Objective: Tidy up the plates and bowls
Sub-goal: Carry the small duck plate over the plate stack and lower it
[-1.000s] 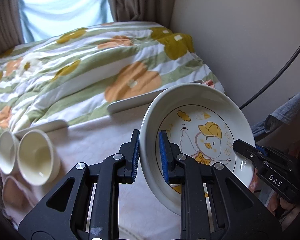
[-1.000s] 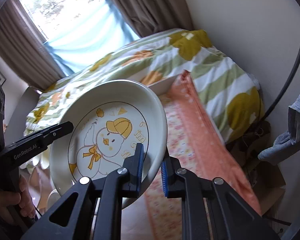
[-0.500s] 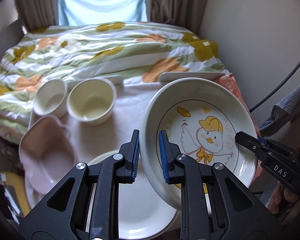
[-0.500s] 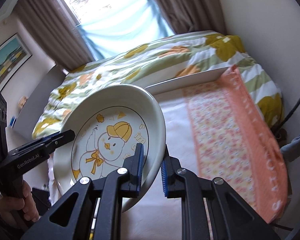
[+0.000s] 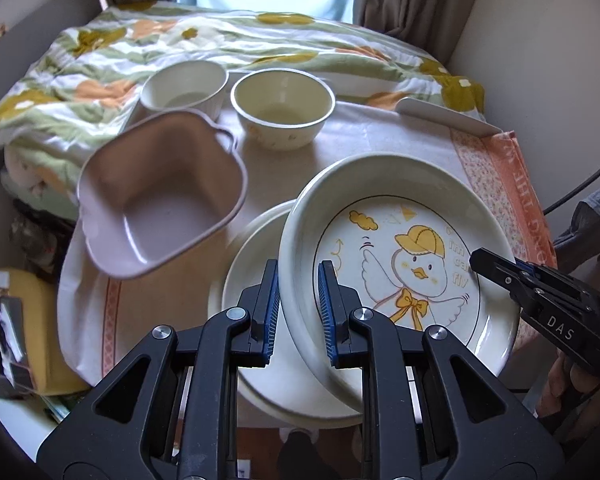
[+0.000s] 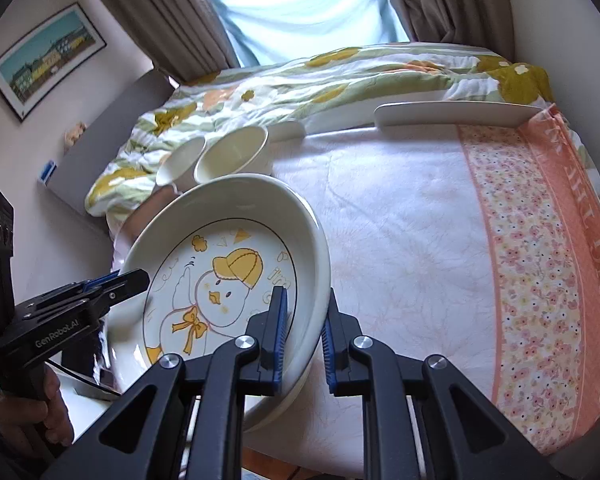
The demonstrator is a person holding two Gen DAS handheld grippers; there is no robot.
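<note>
Over the desk (image 5: pixel 400 136), above a plain white plate (image 5: pixel 252 264), we hold the duck plate (image 5: pixel 400 264) tilted in the air between both claws. Our left claw (image 5: pixel 299 312) is closed on its near rim, one blue pad inside the wall and one outside; our right claw (image 6: pixel 303 334) is clamped on the opposite rim in the same way. We judge the plate to be glazed ceramic: stiff, fairly heavy for its size, slick under the pads, and likely to chip or crack if it knocks the plate beneath. The raised wall is the sensible place to take hold, since it gives the pads two near-parallel faces, and a grip on both sides should keep it from swinging. Setting it down flat and slowly on the white plate looks like the safest way to stack it. Behind, a pink dish (image 5: pixel 160 196) and two cream bowls (image 5: pixel 282 106) wait on the cloth, close together. Printed beside the duck we read "I'm", "can" and "fly", partly hidden. The right claw's body reads "DAS", the left one "GenRobot.AI", and the cloth's orange border (image 6: pixel 572 248) carries large capitals we cannot read with confidence.
</note>
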